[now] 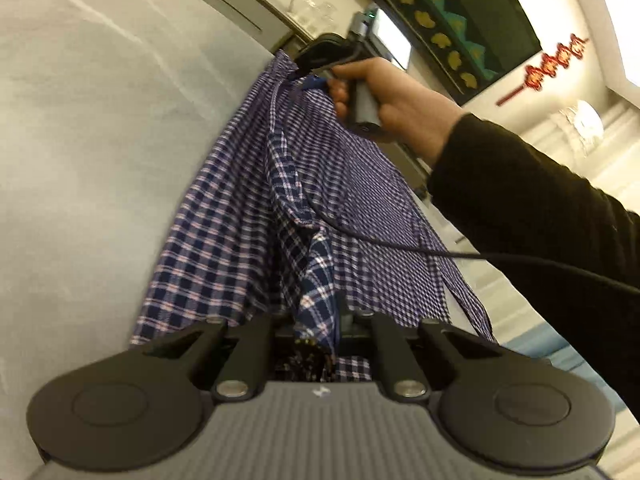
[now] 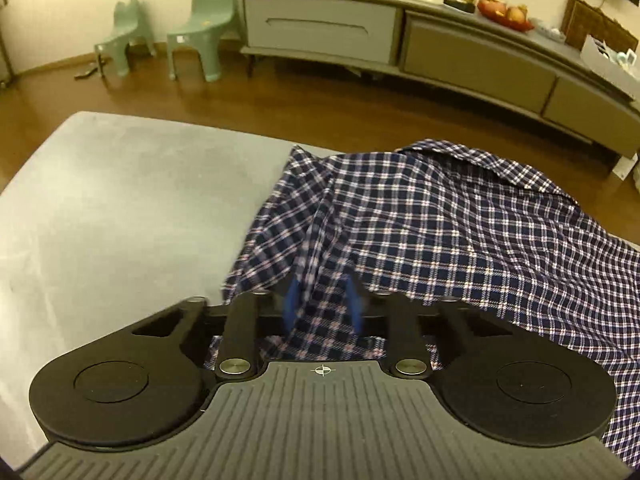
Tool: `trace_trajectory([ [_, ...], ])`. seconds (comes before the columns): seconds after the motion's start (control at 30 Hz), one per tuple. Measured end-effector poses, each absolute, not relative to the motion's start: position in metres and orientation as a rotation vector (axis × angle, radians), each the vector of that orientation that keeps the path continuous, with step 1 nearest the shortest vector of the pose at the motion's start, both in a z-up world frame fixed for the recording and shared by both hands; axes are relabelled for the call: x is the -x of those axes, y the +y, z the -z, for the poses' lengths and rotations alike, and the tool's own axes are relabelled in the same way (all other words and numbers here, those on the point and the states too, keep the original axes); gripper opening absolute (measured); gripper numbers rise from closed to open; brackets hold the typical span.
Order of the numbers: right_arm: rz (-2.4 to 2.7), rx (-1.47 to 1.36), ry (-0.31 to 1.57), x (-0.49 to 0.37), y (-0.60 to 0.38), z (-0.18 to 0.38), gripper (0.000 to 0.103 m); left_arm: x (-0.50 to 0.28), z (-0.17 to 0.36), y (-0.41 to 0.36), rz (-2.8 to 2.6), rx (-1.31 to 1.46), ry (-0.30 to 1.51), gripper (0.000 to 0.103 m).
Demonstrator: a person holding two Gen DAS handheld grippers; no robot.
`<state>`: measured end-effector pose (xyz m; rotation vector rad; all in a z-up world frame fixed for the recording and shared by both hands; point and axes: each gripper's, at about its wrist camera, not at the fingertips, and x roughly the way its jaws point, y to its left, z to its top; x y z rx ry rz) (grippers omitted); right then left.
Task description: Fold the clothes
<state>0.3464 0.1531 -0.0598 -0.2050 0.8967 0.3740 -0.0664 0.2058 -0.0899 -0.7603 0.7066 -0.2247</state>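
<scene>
Left gripper (image 1: 316, 344): fingers closed tight on a bunched fold of the plaid shirt (image 1: 248, 216), cloth running straight out from them. Shirt lies draped along the right edge of the grey worktop (image 1: 100, 140).

Left view alone shows the person's hand (image 1: 396, 108) and dark sleeve (image 1: 532, 200) holding the right gripper (image 1: 304, 74) at the shirt's far end.

Right view alone shows the sideboard (image 2: 400, 40), two green stools (image 2: 200, 28) and the wood floor (image 2: 280, 112). There a ridge of cloth sits pinched between the blue fingertips (image 2: 354, 304), blurred.
</scene>
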Motion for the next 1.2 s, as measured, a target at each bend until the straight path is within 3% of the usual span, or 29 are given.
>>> trace_trajectory([
  [0.1, -0.37, 0.201, 0.879, -0.348, 0.151, 0.058, 0.0, 0.068, 0.089, 0.205, 0.227, 0.762, 0.704, 0.009],
  [0.3, -0.403, 0.221, 0.771, -0.332, 0.169, 0.034, 0.0, 0.073, 0.101, 0.213, 0.142, 0.885, 0.718, 0.009],
  [0.47, -0.361, 0.308, 0.805, -0.333, 0.188, 0.051, 0.0, 0.074, 0.111, 0.214, 0.123, 0.921, 0.759, 0.009],
  [0.53, -0.318, 0.276, 0.803, -0.335, 0.181, 0.05, 0.015, 0.074, 0.109, 0.21, 0.132, 0.907, 0.757, 0.009],
  [0.6, -0.314, 0.272, 0.8, -0.334, 0.177, 0.048, 0.046, 0.073, 0.104, 0.203, 0.153, 0.875, 0.748, 0.009],
  [0.73, -0.338, 0.284, 0.869, -0.338, 0.176, 0.054, 0.029, 0.07, 0.096, 0.195, 0.196, 0.826, 0.725, 0.009],
  [0.8, -0.341, 0.287, 0.894, -0.337, 0.175, 0.056, 0.002, 0.069, 0.098, 0.193, 0.201, 0.832, 0.726, 0.009],
  [1.2, -0.419, 0.358, 0.795, -0.319, 0.211, 0.046, 0.0, 0.069, 0.119, 0.201, 0.115, 0.895, 0.765, 0.009],
])
